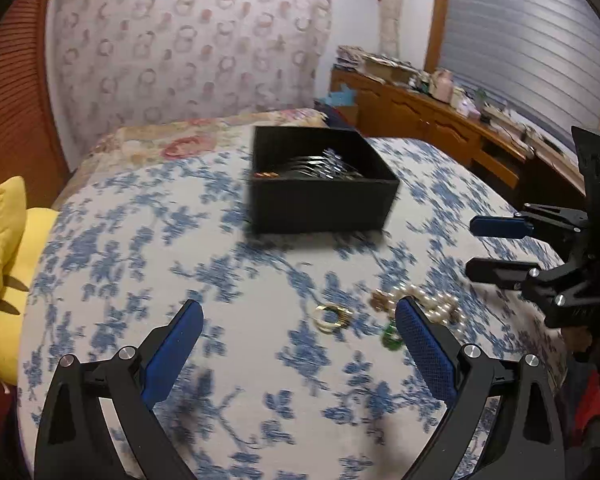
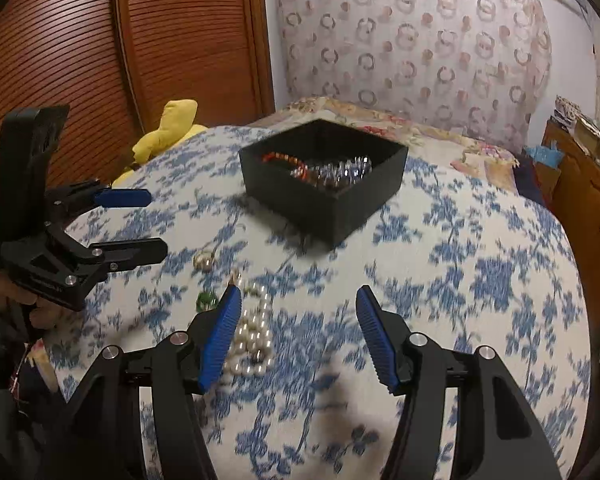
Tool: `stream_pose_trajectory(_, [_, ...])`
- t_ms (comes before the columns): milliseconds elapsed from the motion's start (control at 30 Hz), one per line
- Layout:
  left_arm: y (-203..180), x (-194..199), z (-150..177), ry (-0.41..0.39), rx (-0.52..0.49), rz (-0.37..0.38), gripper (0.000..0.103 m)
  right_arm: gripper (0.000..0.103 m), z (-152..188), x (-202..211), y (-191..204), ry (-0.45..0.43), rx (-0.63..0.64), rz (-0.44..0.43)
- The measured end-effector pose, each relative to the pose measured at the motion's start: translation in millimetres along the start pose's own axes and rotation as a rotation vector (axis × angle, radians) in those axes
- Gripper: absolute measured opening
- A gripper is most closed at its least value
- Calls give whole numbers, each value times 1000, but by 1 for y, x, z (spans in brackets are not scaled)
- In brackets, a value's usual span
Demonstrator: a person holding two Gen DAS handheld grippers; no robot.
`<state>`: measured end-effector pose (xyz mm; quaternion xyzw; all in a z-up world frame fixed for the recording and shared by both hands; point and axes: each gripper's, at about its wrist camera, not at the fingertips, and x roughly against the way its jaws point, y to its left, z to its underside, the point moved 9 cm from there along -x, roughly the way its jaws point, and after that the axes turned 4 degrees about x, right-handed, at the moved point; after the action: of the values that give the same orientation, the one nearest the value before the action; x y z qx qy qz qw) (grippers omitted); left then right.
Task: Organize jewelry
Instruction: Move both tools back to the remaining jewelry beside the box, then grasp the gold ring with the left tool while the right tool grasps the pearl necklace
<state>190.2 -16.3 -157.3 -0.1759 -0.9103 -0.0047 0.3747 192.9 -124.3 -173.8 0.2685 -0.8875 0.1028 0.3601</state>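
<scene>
I held both claws, left gripper (image 1: 300, 320) and right gripper (image 2: 296, 304), apart and empty over the flowered bedspread (image 1: 180, 240); a black box (image 1: 320, 196) sat mid-bed, wooden shutters (image 2: 100, 40) behind.

Open black box (image 2: 324, 184) holding bracelets, pearl necklace (image 2: 252, 332), gold ring (image 1: 332, 318) loose nearby

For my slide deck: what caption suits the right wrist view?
Open right gripper above pearl necklace on floral cloth, black box beyond.
</scene>
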Motion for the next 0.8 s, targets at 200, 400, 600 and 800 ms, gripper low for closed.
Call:
stream_pose_trajectory(200, [-14,-14,9,58,-36,13,76,62,17,3,11,13,-10,-26])
stream_pose_trajectory(400, [-20,-25,10,92,-45,35,49,62,23,1,17,26,-9,-37])
stream_pose_trajectory(600, [-23,-32,6,111,-52,36,37,62,26,-1,19,32,-10,-40])
stream_pose_trajectory(800, [-25,-40,7,128,-73,17,30,62,27,-2,19,38,-3,-36])
